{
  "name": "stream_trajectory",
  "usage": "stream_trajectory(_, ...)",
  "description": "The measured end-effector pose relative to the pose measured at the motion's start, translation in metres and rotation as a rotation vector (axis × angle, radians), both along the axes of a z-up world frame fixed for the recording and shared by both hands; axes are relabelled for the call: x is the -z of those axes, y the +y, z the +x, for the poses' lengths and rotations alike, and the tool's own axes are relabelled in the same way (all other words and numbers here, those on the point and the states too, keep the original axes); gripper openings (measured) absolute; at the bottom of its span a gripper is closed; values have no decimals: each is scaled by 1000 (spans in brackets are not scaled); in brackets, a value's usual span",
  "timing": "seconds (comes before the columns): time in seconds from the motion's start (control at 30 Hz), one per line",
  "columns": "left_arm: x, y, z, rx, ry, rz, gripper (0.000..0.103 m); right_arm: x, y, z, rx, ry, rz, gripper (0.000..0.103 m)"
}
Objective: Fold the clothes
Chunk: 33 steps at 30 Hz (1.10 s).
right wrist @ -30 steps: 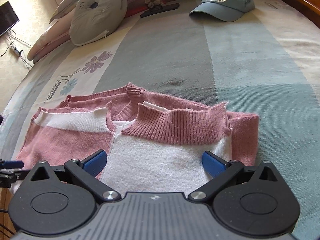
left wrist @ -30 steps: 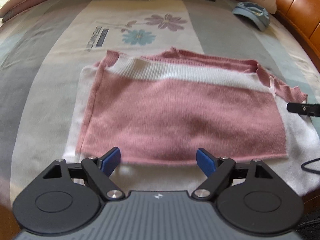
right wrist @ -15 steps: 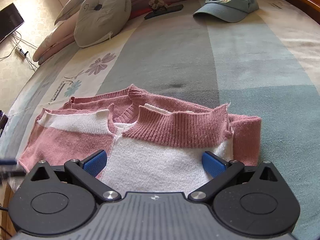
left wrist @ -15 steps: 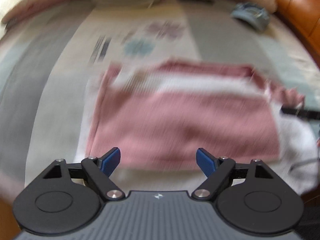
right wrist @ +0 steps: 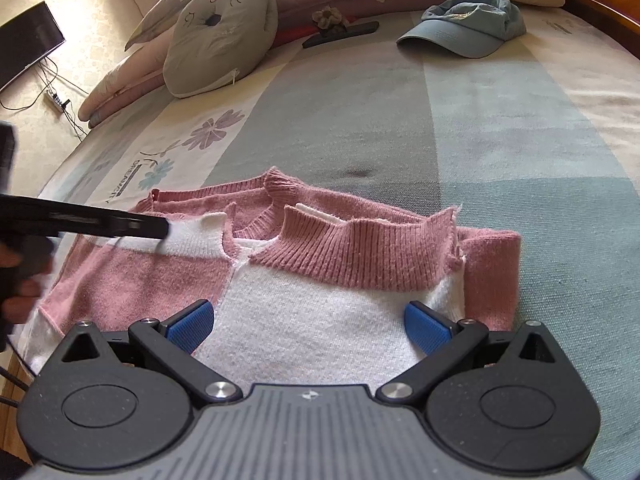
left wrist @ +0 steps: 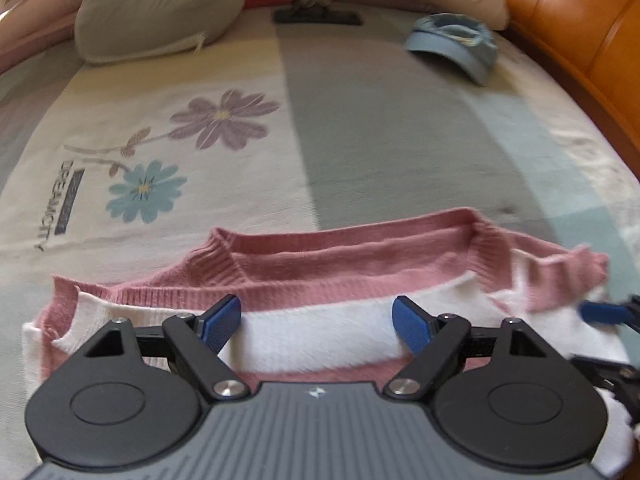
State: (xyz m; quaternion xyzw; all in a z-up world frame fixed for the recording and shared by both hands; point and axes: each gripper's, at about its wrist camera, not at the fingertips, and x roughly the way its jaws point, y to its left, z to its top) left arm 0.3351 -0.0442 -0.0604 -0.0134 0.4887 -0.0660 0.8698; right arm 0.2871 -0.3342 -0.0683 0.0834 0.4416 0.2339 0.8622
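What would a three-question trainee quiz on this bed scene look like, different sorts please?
1. True or false: both tongs stand open over the sweater.
2. Which lies at the far end of the bed? A) blue cap B) green towel C) red shoe
3. Fill in: the sweater is pink and ____.

Key: 1 true: left tongs and right tongs grip nothing. 2 A. 3 white.
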Motion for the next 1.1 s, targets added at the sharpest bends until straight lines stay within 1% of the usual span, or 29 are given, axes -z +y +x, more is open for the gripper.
stream_trajectory(0.03, 3, 4, 4, -25, 4, -1, 83, 0, 0, -1, -1, -4, -1, 103)
stream_trajectory(0.07, 2, 6, 7, -52, 10, -1, 80, 1, 1, -1, -4, -10, -7, 103)
stream_trajectory(0.13, -8, 3, 9, -46, -1, -24, 80, 0, 4, -2, -14, -17, -29, 103)
stream_trajectory(0.23, -29, -20, 7, 62, -38, -69, 82, 0, 10, -4, -27, -30, -63, 103)
stream_trajectory(0.27, -30, -28, 8, 93, -40, -78, 83, 1, 11, -5, -28, -35, -73, 103)
stream_trajectory(0.43, -12, -61, 20, 205, -5, -93, 83, 3, 20, -7, -21, -55, -124, 103)
stream_trajectory(0.5, 1, -64, 27, 199, 18, -99, 83, 4, 23, -8, -20, -61, -142, 103)
stream_trajectory(0.53, 4, -63, 29, 198, 9, -103, 85, 4, 24, -9, -19, -64, -147, 103)
stream_trajectory(0.57, 4, -64, 29, 206, -13, -106, 89, 4, 25, -9, -19, -67, -151, 103)
stream_trajectory(0.67, -1, -65, 29, 218, -35, -98, 88, 5, 27, -9, -16, -69, -164, 103)
stream_trajectory(0.8, -20, -50, 19, 251, -77, -125, 88, 4, 31, -8, 3, -62, -185, 103)
stream_trajectory(0.97, -46, -5, -1, 271, -109, -143, 88, 3, 39, -8, 48, -56, -216, 103)
stream_trajectory(1.03, -57, 17, -10, 288, -119, -130, 88, 1, 41, -8, 80, -46, -229, 103)
stream_trajectory(1.1, -66, 38, -19, 306, -124, -108, 88, -4, 45, -10, 135, -32, -239, 103)
